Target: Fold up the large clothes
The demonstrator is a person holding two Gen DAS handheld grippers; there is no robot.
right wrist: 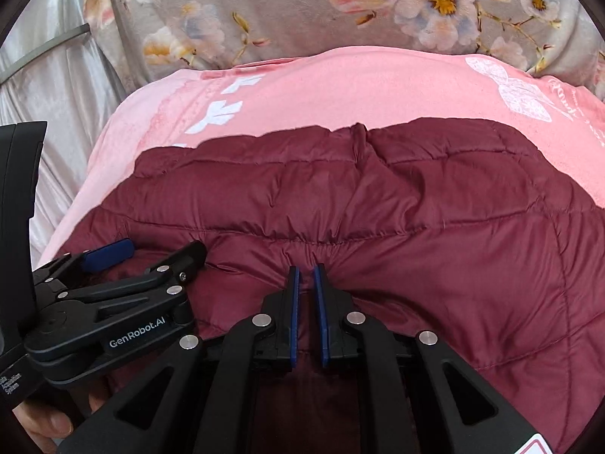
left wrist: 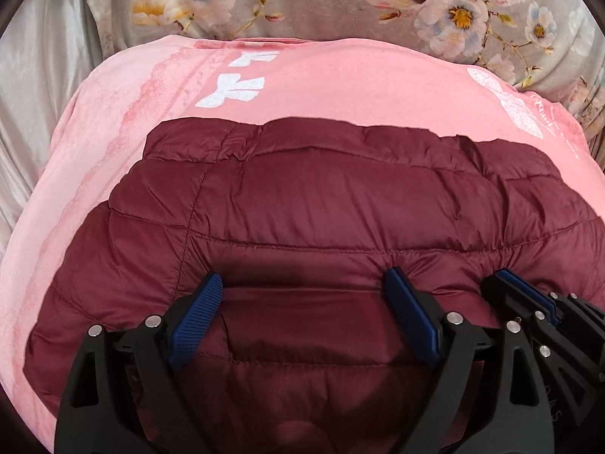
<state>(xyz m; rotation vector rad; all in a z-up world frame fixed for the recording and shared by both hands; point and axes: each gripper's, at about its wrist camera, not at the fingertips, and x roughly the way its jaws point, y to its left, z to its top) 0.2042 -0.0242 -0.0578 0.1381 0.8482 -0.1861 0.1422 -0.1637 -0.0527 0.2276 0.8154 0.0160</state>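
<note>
A maroon quilted puffer jacket lies spread on a pink printed blanket. My left gripper is open wide just over the jacket's near part, with only flat fabric under its jaws. It also shows at the left of the right wrist view as the left gripper. My right gripper is nearly closed, its blue pads pinching a small fold of the jacket, and the fabric puckers toward its tips. In the left wrist view the right gripper sits close beside the left one.
A grey floral sheet covers the bed beyond the blanket. Shiny pale cloth hangs at the left edge. A person's hand holds the left gripper's handle at the bottom left.
</note>
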